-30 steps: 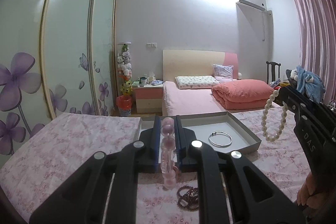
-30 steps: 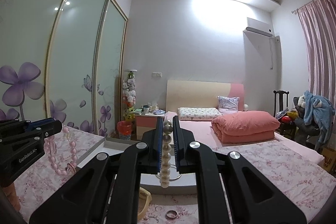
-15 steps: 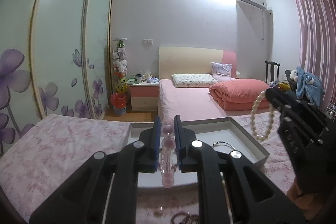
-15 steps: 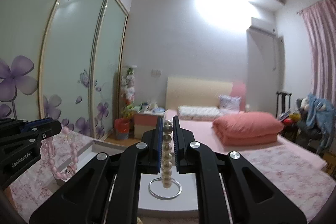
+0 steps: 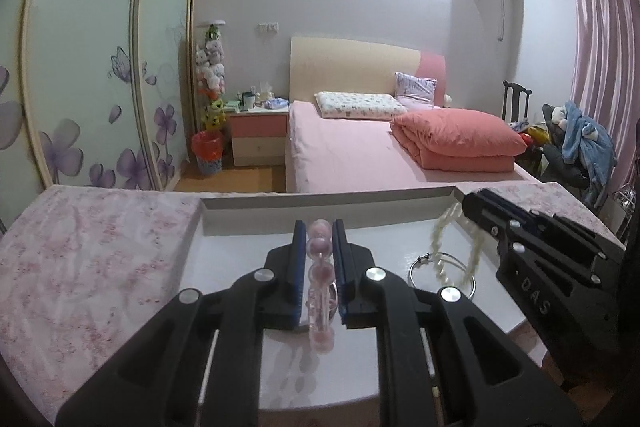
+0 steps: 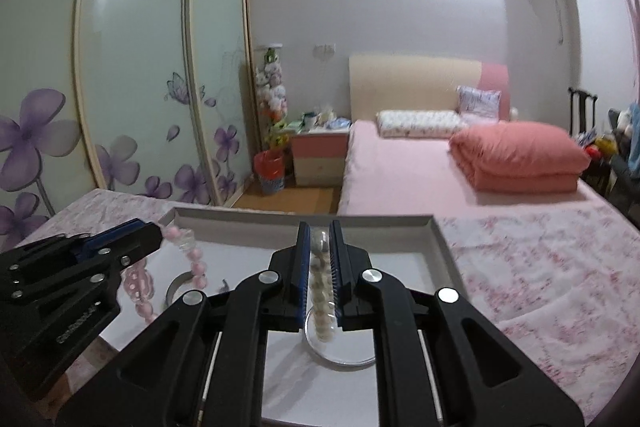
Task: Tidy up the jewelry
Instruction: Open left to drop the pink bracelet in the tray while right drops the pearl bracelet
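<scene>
My left gripper (image 5: 319, 227) is shut on a pink and clear bead bracelet (image 5: 320, 271), which hangs down to the floor of the shallow white tray (image 5: 240, 267). In the right wrist view the same left gripper (image 6: 158, 231) enters from the left, with the pink bracelet (image 6: 196, 263) drooping into the tray (image 6: 444, 247). A cream pearl bracelet (image 6: 320, 283) sits between the opening jaws of my right gripper (image 6: 321, 227). It dangles onto a silver bangle (image 6: 344, 363) that lies in the tray. The left wrist view shows the right gripper (image 5: 470, 201), the pearls (image 5: 438, 247) and the bangle (image 5: 412, 275).
The tray lies on a table under a pink floral cloth (image 5: 100, 267). Beyond the table's far edge are a pink bed (image 5: 360, 155), a nightstand (image 5: 258, 135) and a red bin (image 5: 206, 151). Sliding wardrobe doors (image 6: 140, 67) line the left wall.
Both grippers have moved forward and down over the tray, so the two bracelets now hang inside it. The dark bead bracelet on the cloth has left the left wrist view.
</scene>
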Motion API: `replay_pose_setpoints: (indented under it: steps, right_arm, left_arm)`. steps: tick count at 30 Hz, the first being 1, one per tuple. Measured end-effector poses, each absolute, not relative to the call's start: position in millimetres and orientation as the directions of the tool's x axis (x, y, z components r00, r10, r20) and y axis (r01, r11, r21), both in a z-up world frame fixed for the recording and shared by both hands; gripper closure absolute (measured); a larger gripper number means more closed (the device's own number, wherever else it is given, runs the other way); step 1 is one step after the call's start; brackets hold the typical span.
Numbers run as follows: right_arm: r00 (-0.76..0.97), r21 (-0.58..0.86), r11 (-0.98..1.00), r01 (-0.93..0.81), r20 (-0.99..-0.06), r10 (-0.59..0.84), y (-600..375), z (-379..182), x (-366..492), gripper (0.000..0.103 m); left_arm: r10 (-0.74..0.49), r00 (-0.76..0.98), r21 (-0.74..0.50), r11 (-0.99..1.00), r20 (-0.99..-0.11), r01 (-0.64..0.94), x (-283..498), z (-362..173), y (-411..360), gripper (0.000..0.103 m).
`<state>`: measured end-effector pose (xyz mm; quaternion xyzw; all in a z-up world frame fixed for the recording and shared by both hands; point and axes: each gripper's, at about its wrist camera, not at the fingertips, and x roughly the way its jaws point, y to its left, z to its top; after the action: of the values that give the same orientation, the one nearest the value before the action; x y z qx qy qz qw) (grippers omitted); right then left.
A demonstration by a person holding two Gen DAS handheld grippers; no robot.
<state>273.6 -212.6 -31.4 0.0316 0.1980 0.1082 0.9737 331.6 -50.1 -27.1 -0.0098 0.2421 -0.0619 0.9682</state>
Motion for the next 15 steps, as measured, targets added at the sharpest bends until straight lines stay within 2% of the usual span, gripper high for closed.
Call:
replay_pose_setpoints:
  steps: [1,2,4,12,15]
  right_arm:
    - [0.898,0.108,0.975,-0.196,-0.379,0.222,-214,-31,272,0.067]
    - [0.902,0.108,0.976,-0.191,-0.372,0.218,-217,-29,267,0.060]
    - [0.906,0.100,0.977,-0.188,-0.367,0.212,-219,-25,265,0.059]
    - [0.921,0.100,0.981,-0.165,-0.339,0.190,-240,-3,224,0.059]
    - [0.919,0.097,0.981,-0.166,-0.345,0.189,-241,-2,208,0.059]
  left_arm:
    - [-0.128,0.873,-0.061,0.992,-0.471,0.112,333,-28,-48,0.088]
    - [-0.129,0.872,-0.068,0.992,-0.473,0.110,333,-28,-46,0.086]
    - [-0.128,0.872,-0.083,0.992,-0.473,0.100,332,-25,-37,0.075]
    - [-0.100,0.867,-0.093,0.994,-0.487,0.062,289,-13,16,0.072]
    - [-0.118,0.852,-0.095,0.992,-0.511,0.081,268,-17,25,0.064]
